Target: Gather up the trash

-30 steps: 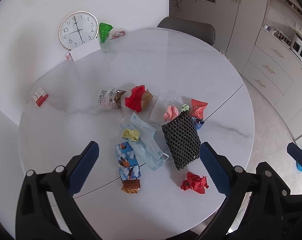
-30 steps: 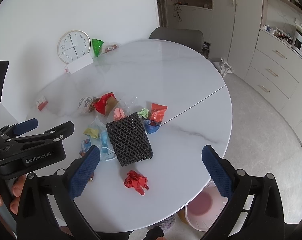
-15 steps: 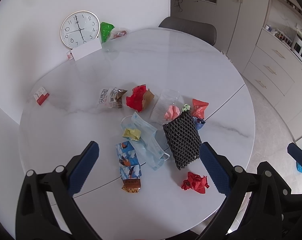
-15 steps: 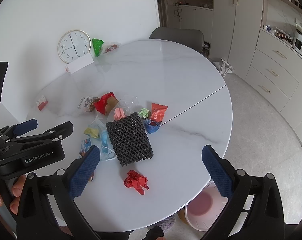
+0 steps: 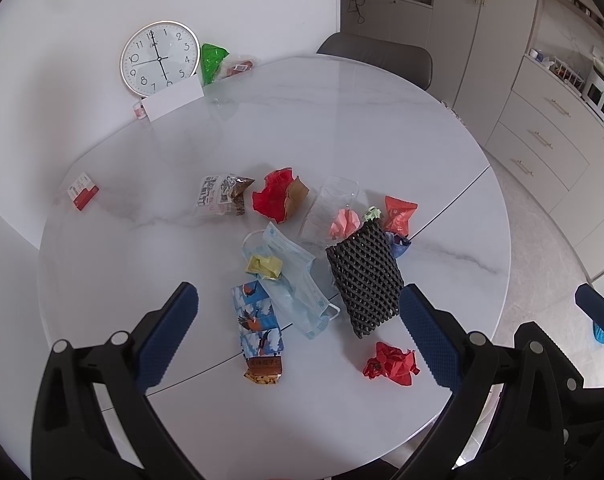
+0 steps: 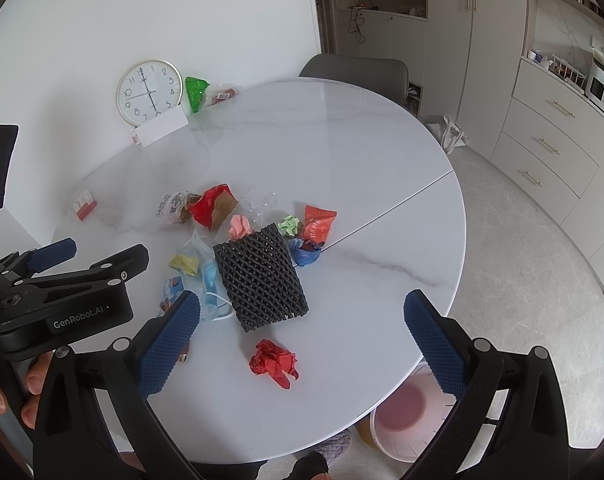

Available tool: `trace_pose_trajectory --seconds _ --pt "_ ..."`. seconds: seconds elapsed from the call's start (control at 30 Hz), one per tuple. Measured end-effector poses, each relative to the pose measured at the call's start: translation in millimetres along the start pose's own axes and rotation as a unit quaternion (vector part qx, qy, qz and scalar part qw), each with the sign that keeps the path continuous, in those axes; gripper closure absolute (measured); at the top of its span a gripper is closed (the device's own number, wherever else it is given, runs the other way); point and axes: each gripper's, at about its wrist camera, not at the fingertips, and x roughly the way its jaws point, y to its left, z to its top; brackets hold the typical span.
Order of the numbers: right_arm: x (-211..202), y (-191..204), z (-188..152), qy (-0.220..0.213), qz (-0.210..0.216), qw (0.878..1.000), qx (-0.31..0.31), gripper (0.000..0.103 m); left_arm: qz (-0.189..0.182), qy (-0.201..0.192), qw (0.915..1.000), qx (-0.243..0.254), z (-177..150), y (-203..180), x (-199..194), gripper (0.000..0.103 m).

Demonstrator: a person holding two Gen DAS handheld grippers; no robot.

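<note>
We find next to no change over the last second: both the left gripper (image 5: 298,312) and right gripper (image 6: 302,320) hover with jaws apart and empty above the counter (image 5: 142,280), the trash (image 5: 361,280) uncollected.

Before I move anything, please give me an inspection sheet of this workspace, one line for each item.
Surface: round white marble table, a seam across it.
Job's things: black foam net, red crumpled paper, blue face mask, snack packet and small wrappers clustered mid-table; pink bin on the floor below the table edge.
Clutter: wall clock, white card, green bag at the far edge.
Grippers: left gripper and right gripper hover, jaws open, empty.
Cables: nothing seen on the table.
Surroundings: chair, cabinets.
</note>
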Motion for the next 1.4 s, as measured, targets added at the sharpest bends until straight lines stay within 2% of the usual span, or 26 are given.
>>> trace_pose_trajectory --seconds 0.57,0.73,0.87,0.97,1.13,1.3,1.4 --pt "2 4 -1 0.002 0.000 1.000 -0.003 0.002 -0.001 0.001 1.0000 0.001 -2 4 1 0.007" --pt "13 0 -13 0.015 0.005 1.000 -0.012 0.002 -0.015 -0.011 0.9998 0.005 -4 21 6 0.006" --pt "36 -6 -34 0.046 0.020 0.999 -0.013 0.002 -0.017 -0.008 0.9998 0.011 -18 46 18 0.006" --pt "58 -7 -53 0.070 0.026 0.997 -0.019 0.002 0.004 0.005 0.9997 0.024 -39 65 37 0.006" --pt "91 -1 -80 0.090 0.037 0.995 -0.031 0.002 -0.010 0.047 0.9980 0.041 -73 77 70 0.007" --pt "132 12 -92 0.121 0.044 0.991 -0.041 0.013 -0.021 0.087 0.9950 0.044 -100 72 101 0.007" --pt "150 16 -96 0.137 0.041 0.989 -0.039 0.020 -0.021 0.102 0.9938 0.040 -105 70 115 0.007"
